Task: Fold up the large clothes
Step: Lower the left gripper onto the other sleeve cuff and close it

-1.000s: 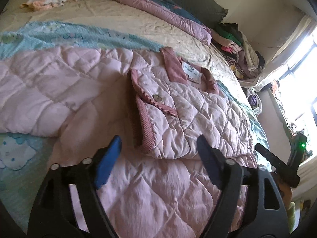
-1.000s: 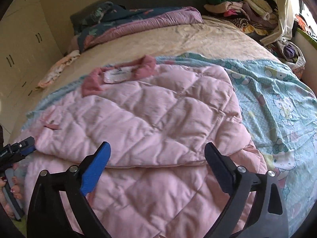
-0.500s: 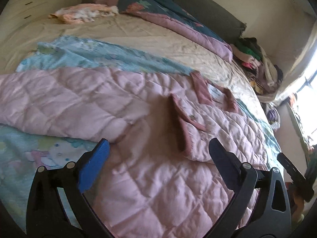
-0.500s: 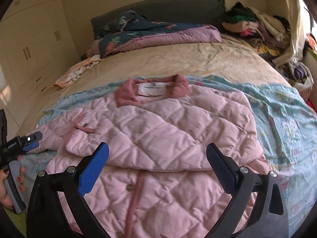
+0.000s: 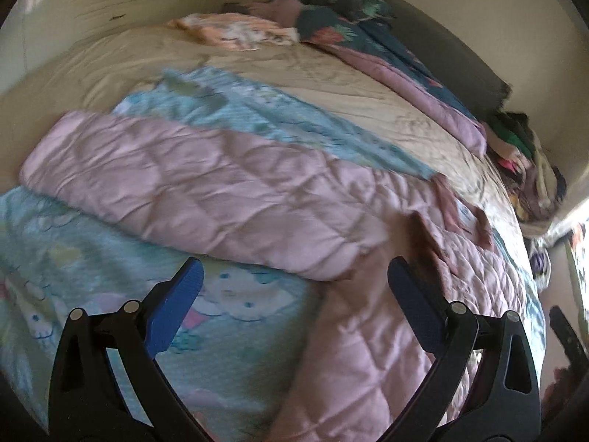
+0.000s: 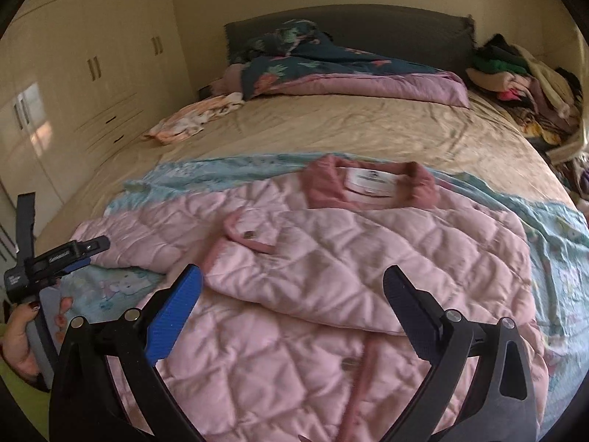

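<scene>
The pink quilted jacket (image 6: 331,276) lies front-up on the blue cartoon blanket (image 5: 228,316) across the bed (image 6: 331,132). Its right side is folded over the chest; the other sleeve (image 5: 176,184) lies stretched out, unfolded. Left tool (image 5: 294,305) and right tool (image 6: 292,307) are spread, empty, over the jacket's hem end.

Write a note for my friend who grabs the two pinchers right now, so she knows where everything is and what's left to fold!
Left gripper: open, holding nothing, above the cartoon sheet beside the jacket.
Right gripper: open, empty, over the jacket's middle.
Pink quilted jacket: flat on the bed, collar towards the headboard.
Done: one side with its sleeve is folded across the front.
Left: the other sleeve lies stretched out sideways on the sheet; fold it in, then probably fold the bottom up towards the collar.
</scene>
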Motion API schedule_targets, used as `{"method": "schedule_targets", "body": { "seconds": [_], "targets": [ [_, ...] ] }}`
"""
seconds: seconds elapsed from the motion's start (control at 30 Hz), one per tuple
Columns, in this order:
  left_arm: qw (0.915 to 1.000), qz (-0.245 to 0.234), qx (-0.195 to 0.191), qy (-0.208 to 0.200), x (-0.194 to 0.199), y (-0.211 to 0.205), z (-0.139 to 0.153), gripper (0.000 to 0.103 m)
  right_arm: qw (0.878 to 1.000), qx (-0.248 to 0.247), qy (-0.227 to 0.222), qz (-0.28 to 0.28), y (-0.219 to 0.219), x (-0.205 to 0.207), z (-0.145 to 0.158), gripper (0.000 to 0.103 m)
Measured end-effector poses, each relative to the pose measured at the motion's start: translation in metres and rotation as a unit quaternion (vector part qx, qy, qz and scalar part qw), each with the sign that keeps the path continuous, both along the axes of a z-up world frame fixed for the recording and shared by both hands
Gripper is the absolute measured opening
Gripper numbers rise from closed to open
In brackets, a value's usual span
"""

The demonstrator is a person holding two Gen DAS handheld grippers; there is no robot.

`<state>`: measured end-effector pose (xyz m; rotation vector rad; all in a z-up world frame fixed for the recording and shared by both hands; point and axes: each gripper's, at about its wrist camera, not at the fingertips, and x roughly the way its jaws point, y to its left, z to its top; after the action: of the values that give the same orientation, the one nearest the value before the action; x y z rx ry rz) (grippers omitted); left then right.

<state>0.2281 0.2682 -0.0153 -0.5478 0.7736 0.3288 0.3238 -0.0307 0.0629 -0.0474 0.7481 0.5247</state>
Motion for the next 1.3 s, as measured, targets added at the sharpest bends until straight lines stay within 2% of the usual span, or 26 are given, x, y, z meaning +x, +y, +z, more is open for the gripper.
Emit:
{"method": "schedule_targets", "body": {
  "seconds": [0.17, 0.27, 0.6, 1.03, 1.3],
  "targets": [
    [0.9992, 0.040, -0.001, 0.000, -0.010, 0.027, -0.001, 0.094, 0.999, -0.012, -0.003, 0.033, 0.039, -0.005, 0.001, 0.098],
    [0.9980, 0.062, -0.015, 0.002, -0.016, 0.043, -0.005, 0.094, 0.998, -0.016, -0.005, 0.056, 0.065, -0.008, 0.003, 0.098],
    [0.9930, 0.113, -0.031, 0.011, -0.027, 0.081, -0.017, 0.094, 0.993, -0.040, -0.007, 0.114, 0.143, -0.011, 0.003, 0.098],
    [0.9825, 0.173, -0.064, 0.029, -0.041, 0.132, -0.037, 0.094, 0.987, -0.063, 0.014, 0.151, 0.200, -0.009, -0.019, 0.098],
    [0.9701, 0.216, -0.108, 0.027, -0.044, 0.172, -0.058, 0.094, 0.985, -0.059, 0.018, 0.163, 0.214, -0.010, -0.027, 0.098]
  ]
}}
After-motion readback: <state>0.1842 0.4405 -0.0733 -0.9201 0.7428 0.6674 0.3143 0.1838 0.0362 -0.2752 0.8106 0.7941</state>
